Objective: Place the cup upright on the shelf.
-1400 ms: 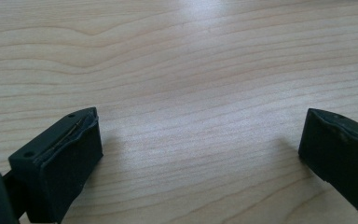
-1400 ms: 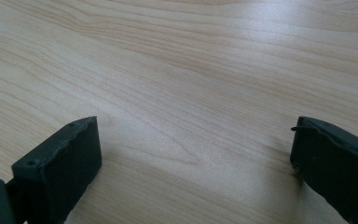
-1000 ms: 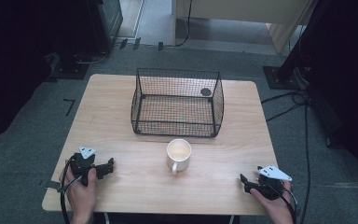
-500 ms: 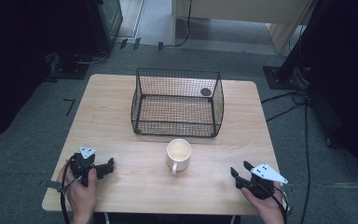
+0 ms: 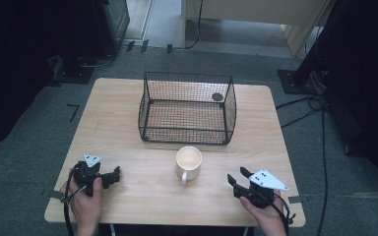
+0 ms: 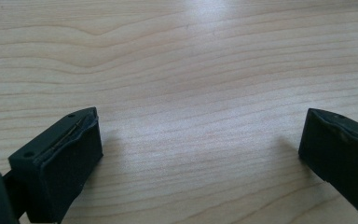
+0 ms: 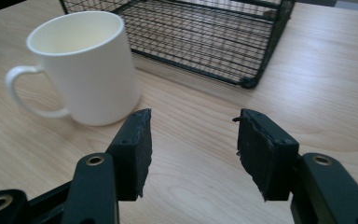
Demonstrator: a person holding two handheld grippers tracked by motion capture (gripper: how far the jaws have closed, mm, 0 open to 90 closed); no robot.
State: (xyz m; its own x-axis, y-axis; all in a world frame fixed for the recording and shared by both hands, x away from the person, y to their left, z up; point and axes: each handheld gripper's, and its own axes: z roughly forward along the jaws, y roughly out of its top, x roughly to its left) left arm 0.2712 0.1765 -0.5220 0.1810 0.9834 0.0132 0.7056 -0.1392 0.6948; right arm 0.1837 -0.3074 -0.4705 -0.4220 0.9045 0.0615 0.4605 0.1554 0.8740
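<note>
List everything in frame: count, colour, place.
mug: 1, white, upright and empty, table centre, just in front of the basket, handle toward the person
wire basket: 1, black mesh, empty, far half of the table
round tag: 1, dark, on the basket's far right wall
table: 1, light wood, on grey carpet
cables: several, black, on the floor right of the table
stands: dark bases on the floor at far left and far right
left tool: 1, black with grey plate, near-left of the table, jaws wide apart with nothing between them
right tool: 1, black with grey plate, near-right, pointing toward the mug, jaws have just been closing, partly open with nothing between them
hands: 2, one on each tool, at the near edge
</note>
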